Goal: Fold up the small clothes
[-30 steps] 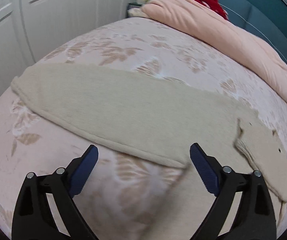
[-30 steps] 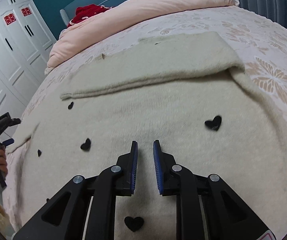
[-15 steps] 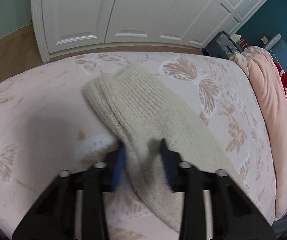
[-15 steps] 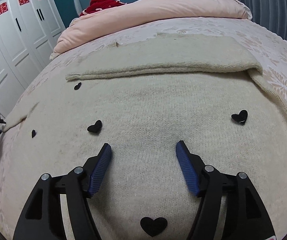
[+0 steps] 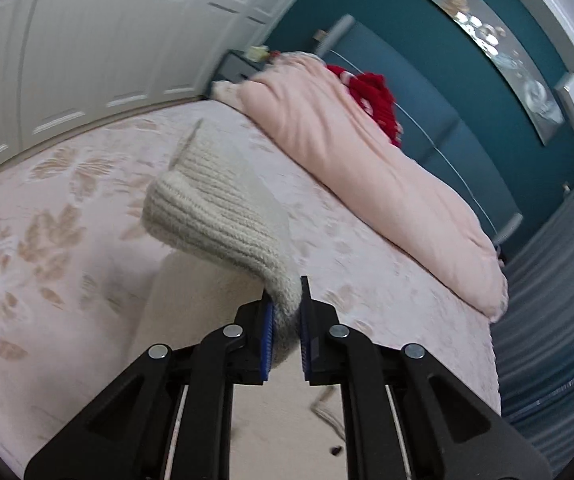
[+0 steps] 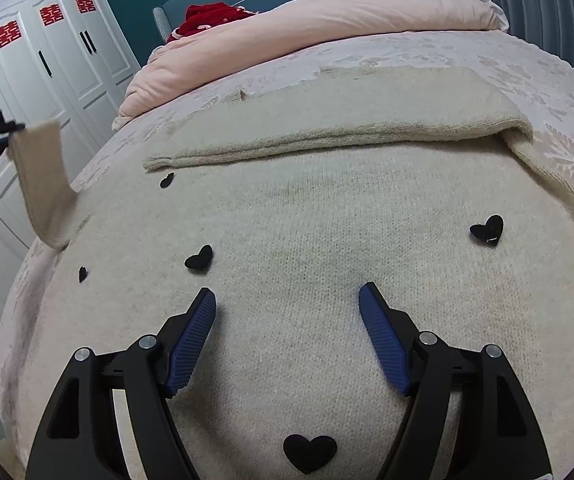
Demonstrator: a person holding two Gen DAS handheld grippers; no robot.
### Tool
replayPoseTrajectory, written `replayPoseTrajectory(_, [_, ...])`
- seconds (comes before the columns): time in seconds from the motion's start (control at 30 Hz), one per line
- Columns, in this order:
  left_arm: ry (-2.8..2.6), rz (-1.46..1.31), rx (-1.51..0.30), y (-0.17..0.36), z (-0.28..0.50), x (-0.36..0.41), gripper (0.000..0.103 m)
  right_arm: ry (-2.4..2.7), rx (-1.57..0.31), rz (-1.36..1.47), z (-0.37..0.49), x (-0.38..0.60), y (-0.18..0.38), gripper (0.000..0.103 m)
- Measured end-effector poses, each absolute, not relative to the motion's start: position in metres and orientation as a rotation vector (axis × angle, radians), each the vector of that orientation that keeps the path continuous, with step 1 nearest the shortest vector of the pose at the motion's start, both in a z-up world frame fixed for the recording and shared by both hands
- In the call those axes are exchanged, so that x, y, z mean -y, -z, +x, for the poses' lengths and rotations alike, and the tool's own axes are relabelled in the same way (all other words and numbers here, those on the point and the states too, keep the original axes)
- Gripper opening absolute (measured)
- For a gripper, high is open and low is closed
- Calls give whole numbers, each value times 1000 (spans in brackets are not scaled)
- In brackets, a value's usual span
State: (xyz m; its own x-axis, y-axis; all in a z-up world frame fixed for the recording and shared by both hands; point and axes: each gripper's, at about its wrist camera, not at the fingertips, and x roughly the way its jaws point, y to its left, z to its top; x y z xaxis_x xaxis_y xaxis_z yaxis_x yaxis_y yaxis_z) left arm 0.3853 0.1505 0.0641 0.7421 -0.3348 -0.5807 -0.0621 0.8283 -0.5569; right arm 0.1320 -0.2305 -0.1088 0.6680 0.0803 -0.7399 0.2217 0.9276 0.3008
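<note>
The left tool (image 5: 285, 312) is clamping the sweater's ribbed cuff (image 5: 215, 216), lifting it, seemingly clear of the bed (image 5: 47, 280). The right tool (image 6: 287, 308) is hovering spread apart over the sweater (image 6: 327, 220), which is lying along the bed's middle.

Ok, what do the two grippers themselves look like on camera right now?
Both look alike. The left gripper and the right gripper have matte black, angular finger arms with triangular cut-outs and round silver pivot bolts. Each finger carries a ribbed blue pad. No cables or markings show.
</note>
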Motion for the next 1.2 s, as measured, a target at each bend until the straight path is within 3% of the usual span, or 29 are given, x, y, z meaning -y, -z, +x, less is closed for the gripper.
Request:
replayPoseTrajectory(0.13, [331, -465, -807, -54, 363, -35, 12, 65, -829, 419, 130, 235, 109, 72])
replayPoseTrajectory(0.27, [409, -452, -1012, 26, 335, 38, 39, 57, -824, 435, 130, 236, 108, 72])
replayPoseTrajectory(0.3, [414, -457, -1070, 45, 327, 45, 40, 57, -826, 439, 130, 237, 108, 72])
replayPoseTrajectory(0.43, [387, -589, -1161, 89, 306, 17, 44, 65, -838, 465, 136, 245, 93, 72])
replayPoseTrajectory(0.57, [235, -666, -1059, 83, 315, -50, 65, 72, -795, 525, 170, 267, 66, 73])
replayPoseTrajectory(0.7, [101, -772, -1079, 95, 343, -96, 64, 81, -867, 646, 237, 286, 69, 73])
replayPoseTrajectory(0.8, [70, -869, -1118, 112, 351, -110, 51, 117, -936, 623, 271, 273, 80, 72])
replayPoseTrajectory(0.87, [59, -924, -1110, 118, 348, -116, 47, 125, -949, 553, 284, 255, 81, 64])
replayPoseTrajectory(0.9, [62, -940, -1099, 119, 347, -118, 47, 120, -958, 511, 288, 246, 80, 48])
replayPoseTrajectory(0.93, [67, -949, -1092, 119, 346, -119, 47, 117, -973, 470, 293, 237, 80, 22])
replayPoseTrajectory(0.97, [73, -948, -1088, 118, 345, -118, 47, 97, -991, 451, 299, 230, 81, 12])
replayPoseTrajectory(1.1, [83, -965, -1079, 113, 343, -119, 47, 1, -958, 505, 311, 221, 54, 10])
replayPoseTrajectory(1.2, [79, -994, -1059, 104, 354, -122, 42, -87, -809, 532, 315, 225, -6, 10])
